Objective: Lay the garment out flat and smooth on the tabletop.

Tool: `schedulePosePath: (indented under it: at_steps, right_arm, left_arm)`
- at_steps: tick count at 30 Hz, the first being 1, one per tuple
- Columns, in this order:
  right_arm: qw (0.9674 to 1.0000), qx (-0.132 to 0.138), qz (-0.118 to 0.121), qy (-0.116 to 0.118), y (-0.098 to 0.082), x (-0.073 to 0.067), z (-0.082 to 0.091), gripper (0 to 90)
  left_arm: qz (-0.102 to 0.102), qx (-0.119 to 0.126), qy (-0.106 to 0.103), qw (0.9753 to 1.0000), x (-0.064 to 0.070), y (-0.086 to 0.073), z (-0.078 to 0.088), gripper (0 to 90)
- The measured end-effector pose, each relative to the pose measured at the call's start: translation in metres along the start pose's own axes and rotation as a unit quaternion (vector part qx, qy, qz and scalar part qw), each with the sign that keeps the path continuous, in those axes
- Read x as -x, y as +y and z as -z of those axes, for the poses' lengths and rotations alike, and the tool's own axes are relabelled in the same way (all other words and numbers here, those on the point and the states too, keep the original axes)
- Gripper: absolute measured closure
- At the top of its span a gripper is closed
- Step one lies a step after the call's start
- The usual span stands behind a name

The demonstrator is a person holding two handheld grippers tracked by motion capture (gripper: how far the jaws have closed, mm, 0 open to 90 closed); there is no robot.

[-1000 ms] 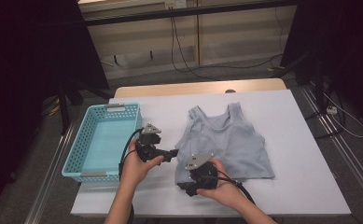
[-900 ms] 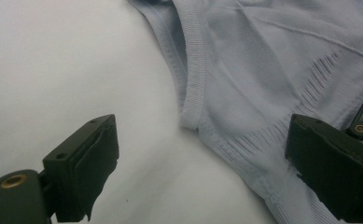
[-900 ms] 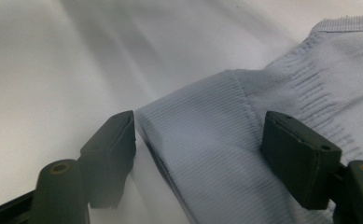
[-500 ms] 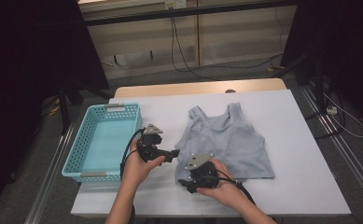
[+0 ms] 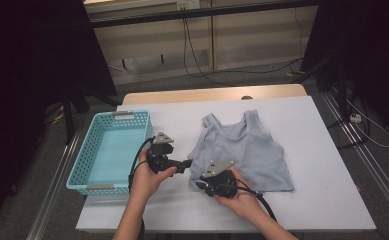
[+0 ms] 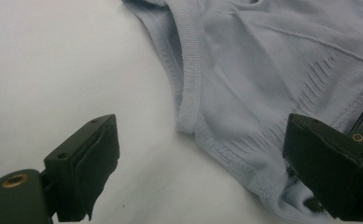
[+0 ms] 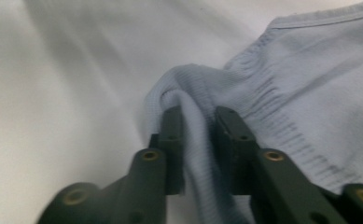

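Two grippers worked the pale blue tank top (image 5: 242,150) beside the basket (image 5: 109,150): your right gripper (image 7: 195,121) had just been closing and pinched its hem corner, your left gripper (image 6: 202,158) gaped nearby, likely needing its own hold next.

From the right claw (image 7: 200,116) cam I see both black jaws, which have just been closing, pinched on a raised fold at the corner of the light-blue ribbed top (image 7: 310,88), fabric bunched btwn the pads, rest lying flat up-right on the white table (image 7: 67,93).
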State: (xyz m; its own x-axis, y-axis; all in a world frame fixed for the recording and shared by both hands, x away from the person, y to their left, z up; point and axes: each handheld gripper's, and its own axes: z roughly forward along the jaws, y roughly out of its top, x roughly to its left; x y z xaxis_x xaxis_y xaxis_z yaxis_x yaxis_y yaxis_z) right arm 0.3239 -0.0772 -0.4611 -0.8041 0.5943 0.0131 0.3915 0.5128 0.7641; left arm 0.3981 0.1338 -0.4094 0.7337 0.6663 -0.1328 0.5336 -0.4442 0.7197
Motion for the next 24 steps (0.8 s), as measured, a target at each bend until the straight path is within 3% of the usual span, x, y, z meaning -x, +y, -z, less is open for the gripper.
schedulePosePath:
  at_steps: [7, 11, 17, 24]
  right_arm:
    - [0.9999, 0.008, -0.013, -0.004, 0.000, -0.001, 0.001, 83.0]
    - [0.9993, 0.017, -0.030, 0.011, -0.001, -0.001, 0.004, 84.1]
    - [0.9985, 0.043, -0.030, 0.017, 0.001, -0.005, 0.017, 84.3]
    - [0.9977, 0.042, -0.040, 0.034, 0.001, -0.006, 0.023, 84.3]
  left_arm:
    - [0.003, 0.005, 0.002, 1.0000, -0.002, 0.002, 0.000, 11.2]
    - [0.010, 0.012, -0.001, 0.9999, -0.003, 0.006, -0.002, 11.2]
    - [0.007, 0.019, -0.002, 0.9998, -0.002, 0.014, -0.004, 11.2]
    - [0.012, 0.022, -0.002, 0.9997, -0.004, 0.017, -0.002, 11.2]
